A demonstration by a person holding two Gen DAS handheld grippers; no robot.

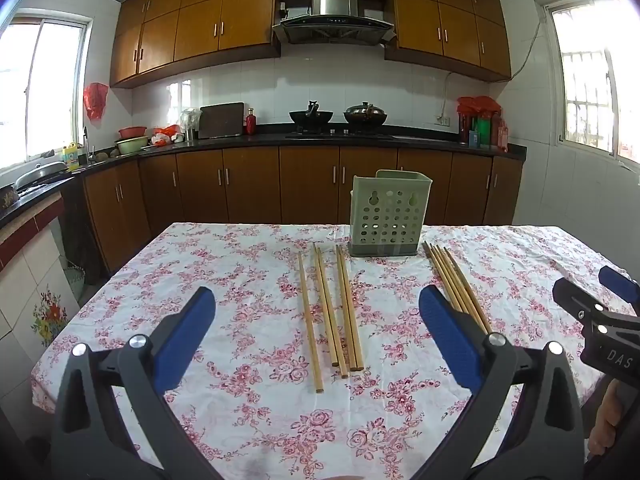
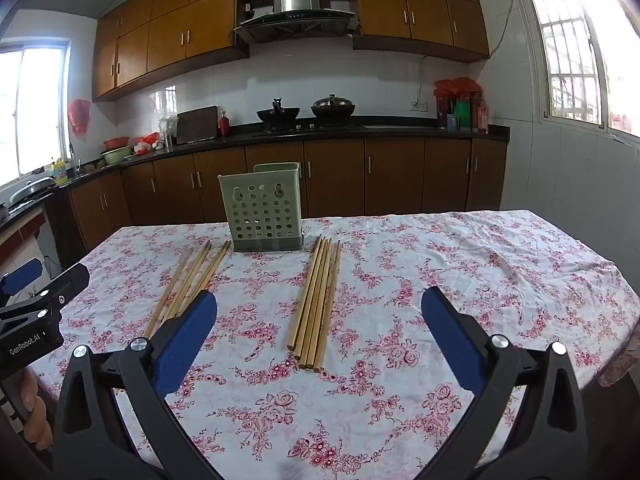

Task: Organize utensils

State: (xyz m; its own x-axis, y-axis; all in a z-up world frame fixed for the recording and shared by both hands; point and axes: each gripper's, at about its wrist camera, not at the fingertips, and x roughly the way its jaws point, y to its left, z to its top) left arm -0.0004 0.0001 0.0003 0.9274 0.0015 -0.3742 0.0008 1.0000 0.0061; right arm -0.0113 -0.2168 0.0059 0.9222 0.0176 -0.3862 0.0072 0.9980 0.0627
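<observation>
With both grippers' jaws apart, empty: left gripper (image 1: pixel 316 320) pinch one chopstick (image 1: pixel 310 320) mid-length, probably; tip upright into holder (image 1: pixel 390 216); right gripper (image 2: pixel 319 320) likewise.

A holder (image 1: pixel 390 212) stands upright on the table (image 1: pixel 240 400) toward its far edge, with chopsticks lying flat on either side in front of it. The left group of chopsticks (image 1: pixel 332 312) is spread loosely, its far ends just left of the holder's base; the right group of chopsticks (image 2: pixel 316 304) lies bunched together, its far ends just right of the base. Behind the table runs a counter (image 1: pixel 360 138) with two pots (image 1: pixel 338 116) on the stove. Both grippers hover over the table's near edge, the left gripper (image 1: pixel 316 316) before the spread group, the right gripper (image 2: pixel 320 316) before the bunched one.
</observation>
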